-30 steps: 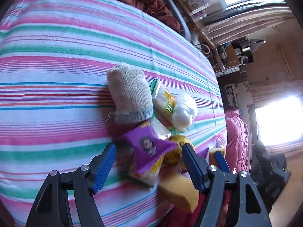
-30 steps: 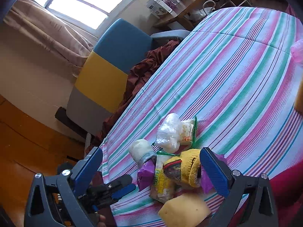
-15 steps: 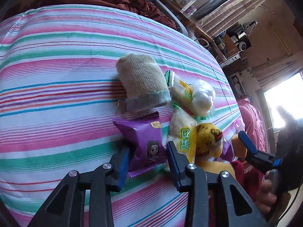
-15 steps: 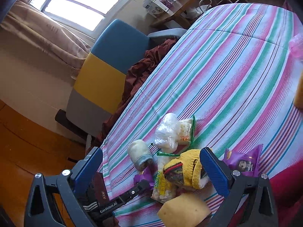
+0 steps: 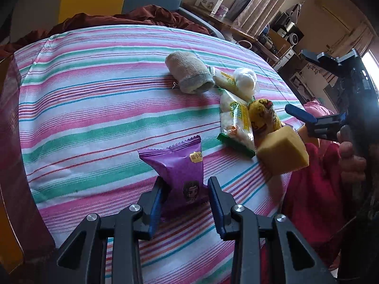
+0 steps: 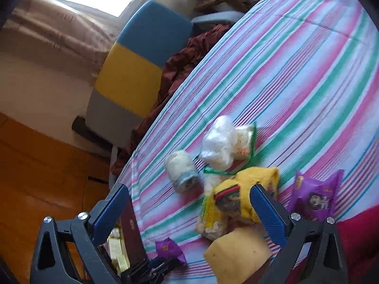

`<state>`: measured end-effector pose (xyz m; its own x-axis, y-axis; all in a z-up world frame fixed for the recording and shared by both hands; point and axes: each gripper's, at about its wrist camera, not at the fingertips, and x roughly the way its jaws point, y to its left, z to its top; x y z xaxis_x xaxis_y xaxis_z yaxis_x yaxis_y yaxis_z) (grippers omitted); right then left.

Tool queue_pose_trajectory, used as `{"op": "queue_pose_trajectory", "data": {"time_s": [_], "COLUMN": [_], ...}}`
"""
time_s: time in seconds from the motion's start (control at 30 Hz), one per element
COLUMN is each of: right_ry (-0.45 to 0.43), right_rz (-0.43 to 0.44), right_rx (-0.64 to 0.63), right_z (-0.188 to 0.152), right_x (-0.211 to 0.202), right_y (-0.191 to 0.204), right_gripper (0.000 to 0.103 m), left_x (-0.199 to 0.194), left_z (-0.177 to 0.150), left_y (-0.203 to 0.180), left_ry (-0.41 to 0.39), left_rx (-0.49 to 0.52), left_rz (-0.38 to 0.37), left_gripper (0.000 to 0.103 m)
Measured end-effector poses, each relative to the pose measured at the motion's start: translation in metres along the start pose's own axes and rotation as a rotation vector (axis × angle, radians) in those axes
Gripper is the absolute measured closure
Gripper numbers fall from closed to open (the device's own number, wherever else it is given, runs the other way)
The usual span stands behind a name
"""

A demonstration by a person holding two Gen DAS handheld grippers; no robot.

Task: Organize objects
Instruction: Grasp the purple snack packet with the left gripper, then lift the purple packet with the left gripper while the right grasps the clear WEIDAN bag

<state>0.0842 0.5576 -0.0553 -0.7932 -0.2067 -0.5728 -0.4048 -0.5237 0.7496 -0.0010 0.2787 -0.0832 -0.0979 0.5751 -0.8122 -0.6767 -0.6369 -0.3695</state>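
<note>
My left gripper (image 5: 186, 190) is shut on a purple snack packet (image 5: 180, 168), held just above the striped bedsheet (image 5: 94, 108), apart from the pile. The pile holds a rolled beige sock (image 5: 188, 75), a white plastic bag (image 5: 245, 80), a yellow-green snack packet (image 5: 235, 123), a yellow knit item (image 5: 263, 116) and a yellow sponge (image 5: 283, 153). My right gripper (image 6: 189, 208) is open and empty, hovering over the yellow knit item (image 6: 241, 196) and sponge (image 6: 236, 253). A second purple packet (image 6: 315, 196) lies right of it.
A dark red box edge (image 6: 132, 234) with yellow contents stands at the bed's left side. A blue-yellow-grey chair (image 6: 142, 66) and maroon cloth (image 6: 184, 64) lie beyond the bed. A red cloth (image 5: 312, 182) covers the near right edge.
My left gripper closed on the purple packet and pulled it back out of the pile towards the near left. My right gripper stayed open and shifted slightly.
</note>
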Motion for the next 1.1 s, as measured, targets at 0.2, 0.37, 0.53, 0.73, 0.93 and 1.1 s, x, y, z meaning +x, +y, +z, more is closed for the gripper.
{"op": "queue_pose_trajectory", "data": {"time_s": [0.2,0.37,0.53,0.73,0.93,1.1], "right_ry": [0.191,0.316,0.268,0.372,0.417,0.373], "right_rz": [-0.031,-0.077,-0.367,-0.570,-0.664,-0.604], "right_rx": [-0.245,-0.246,-0.194,-0.279,-0.411,-0.517], "right_z": [-0.024,-0.039,-0.031,-0.018,-0.026,-0.033], "right_x": [0.032,0.068,0.087,0.129,0.159,0.156], "right_y": [0.046,0.061,0.047,0.040,0.047,0.057], "right_gripper": [0.000,0.001,0.001,0.000,0.014,0.056], "left_x": [-0.002,-0.001,-0.002,0.000,0.001,0.001], "left_z": [-0.005,-0.006,-0.006,-0.006,-0.007,-0.009], "left_y": [0.003,0.003,0.007,0.008,0.010,0.012], "left_ry": [-0.019,-0.029,-0.036,-0.039,-0.040,-0.045], "left_rx": [0.004,0.004,-0.012,-0.014,-0.025,-0.027], "left_rz": [0.001,-0.008,-0.030,-0.039,-0.056,-0.065], "left_gripper": [0.067,0.067,0.067,0.067,0.067,0.067]}}
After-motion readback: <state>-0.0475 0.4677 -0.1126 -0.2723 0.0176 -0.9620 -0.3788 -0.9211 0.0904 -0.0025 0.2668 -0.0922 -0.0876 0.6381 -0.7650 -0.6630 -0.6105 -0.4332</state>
